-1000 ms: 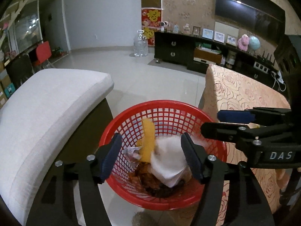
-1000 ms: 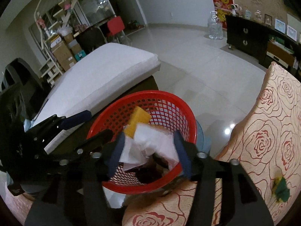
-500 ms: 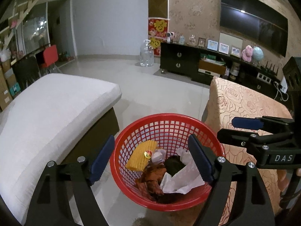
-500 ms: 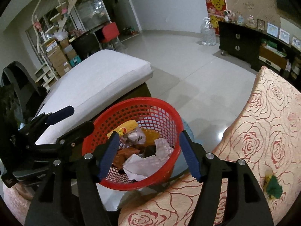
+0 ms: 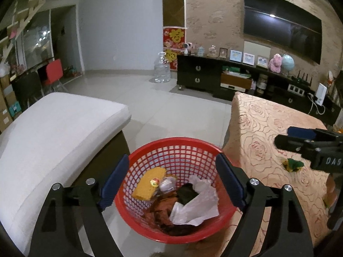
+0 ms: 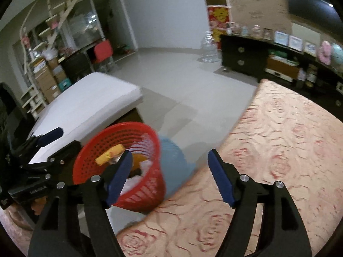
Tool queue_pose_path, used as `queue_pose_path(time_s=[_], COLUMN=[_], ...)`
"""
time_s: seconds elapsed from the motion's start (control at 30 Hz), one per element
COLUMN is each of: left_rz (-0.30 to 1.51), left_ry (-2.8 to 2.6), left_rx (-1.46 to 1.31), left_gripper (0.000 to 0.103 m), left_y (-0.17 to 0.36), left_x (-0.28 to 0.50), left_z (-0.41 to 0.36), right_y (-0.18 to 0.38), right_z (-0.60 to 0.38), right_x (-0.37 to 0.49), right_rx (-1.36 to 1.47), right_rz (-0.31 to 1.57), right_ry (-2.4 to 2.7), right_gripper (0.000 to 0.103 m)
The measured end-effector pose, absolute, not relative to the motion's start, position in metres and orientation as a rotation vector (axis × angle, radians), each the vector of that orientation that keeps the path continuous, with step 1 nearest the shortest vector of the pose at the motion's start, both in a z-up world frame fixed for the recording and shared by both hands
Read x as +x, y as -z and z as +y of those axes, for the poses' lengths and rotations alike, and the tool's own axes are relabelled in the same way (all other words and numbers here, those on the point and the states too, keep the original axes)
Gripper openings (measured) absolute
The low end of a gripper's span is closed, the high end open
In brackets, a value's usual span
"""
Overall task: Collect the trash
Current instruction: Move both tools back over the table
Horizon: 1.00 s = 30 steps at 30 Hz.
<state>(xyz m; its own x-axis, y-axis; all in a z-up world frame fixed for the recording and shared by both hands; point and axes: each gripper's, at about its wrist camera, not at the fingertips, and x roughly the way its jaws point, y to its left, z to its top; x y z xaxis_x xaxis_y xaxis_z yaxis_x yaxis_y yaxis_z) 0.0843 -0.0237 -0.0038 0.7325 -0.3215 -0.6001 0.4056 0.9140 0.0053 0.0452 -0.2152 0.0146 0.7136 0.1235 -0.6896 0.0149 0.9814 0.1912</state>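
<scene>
Above the red basket [image 5: 171,150] (contents blurred rightward), both grippers [image 5: 171,184] [image 6: 169,178] gape, holding nothing

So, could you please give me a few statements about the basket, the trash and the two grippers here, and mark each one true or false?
1. The red basket already holds trash, including a white crumpled paper and a yellow sponge-like piece. True.
2. The left gripper is clamped on the white paper. False: its jaws stand wide apart above the basket and hold nothing.
3. A small green and yellow scrap lies on the rose-patterned tablecloth. True.
4. The right gripper is shut. False: it is open and empty over the tablecloth edge.
5. The basket stands on the white cushion. False: it sits low between the cushion and the table.
</scene>
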Motion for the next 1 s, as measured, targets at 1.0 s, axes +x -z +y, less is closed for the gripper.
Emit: queue_pose_path(time_s=[1.0], left_rz=[0.634], left_ry=[0.607], left_rx=[0.217], left_gripper=[0.081], left_y=[0.009], left_x=[0.039], left_z=[-0.147], right_y=[0.080], right_z=[-0.399], right_x=[-0.207], right_rx=[0.380], right_rz=[0.884], right_ry=[0.489], right_gripper=[0.074])
